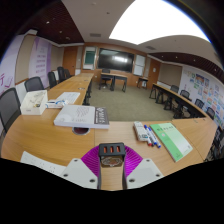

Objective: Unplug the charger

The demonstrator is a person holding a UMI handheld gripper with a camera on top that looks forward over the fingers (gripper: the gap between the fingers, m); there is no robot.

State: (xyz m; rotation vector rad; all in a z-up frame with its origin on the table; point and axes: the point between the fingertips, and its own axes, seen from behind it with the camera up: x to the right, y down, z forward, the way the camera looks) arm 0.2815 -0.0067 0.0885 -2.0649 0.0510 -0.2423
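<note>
Between our two fingers, low in the gripper view, we see a small dark block, most likely the charger (112, 151), sitting against the purple pads (97, 160). We judge that the gripper (112, 165) is pinching it, since the pads appear to close in on both its sides with no gap that we can make out. We cannot see a socket, a cord or a power strip around it, so whether it is already pulled free we cannot tell. Holding it by the flanks makes sense for a straight pull.

Beyond the fingers, on the wooden table (60, 135), lies a white book (82, 116), just ahead and a little to the left. To the right lies a green folder (173, 140) with pens (148, 134) beside it. A white box (34, 101) stands farther off to the left. Chairs (10, 105) line the long tables, and a dark screen (113, 59) hangs on the far wall.
</note>
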